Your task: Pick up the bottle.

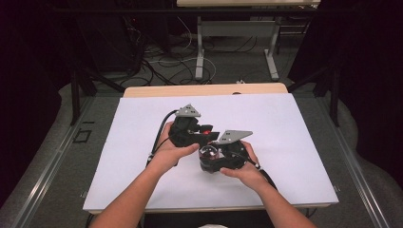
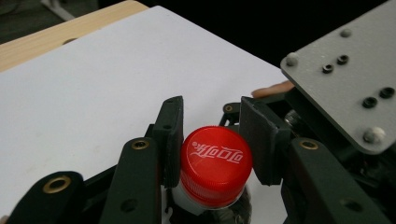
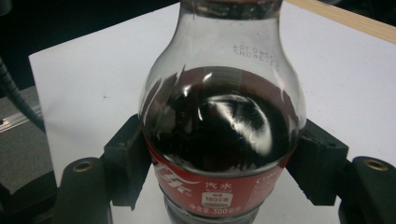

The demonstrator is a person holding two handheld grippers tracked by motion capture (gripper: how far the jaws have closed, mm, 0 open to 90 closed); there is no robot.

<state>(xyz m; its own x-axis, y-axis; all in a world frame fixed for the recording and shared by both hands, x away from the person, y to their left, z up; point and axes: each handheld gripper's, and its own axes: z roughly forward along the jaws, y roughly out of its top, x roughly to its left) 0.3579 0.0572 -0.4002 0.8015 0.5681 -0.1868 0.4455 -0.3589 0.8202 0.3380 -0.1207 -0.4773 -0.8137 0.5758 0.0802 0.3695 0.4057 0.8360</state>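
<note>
The cola bottle sits between the right gripper jaws, which are clamped on its labelled middle. From there its long axis runs up and away from those jaws, neck far, base near. It's clear smooth plastic, bulbous shoulder, dark soda inside, red wrap label. The left gripper jaws pinch the ridged red cap, round, white script on top.
</note>
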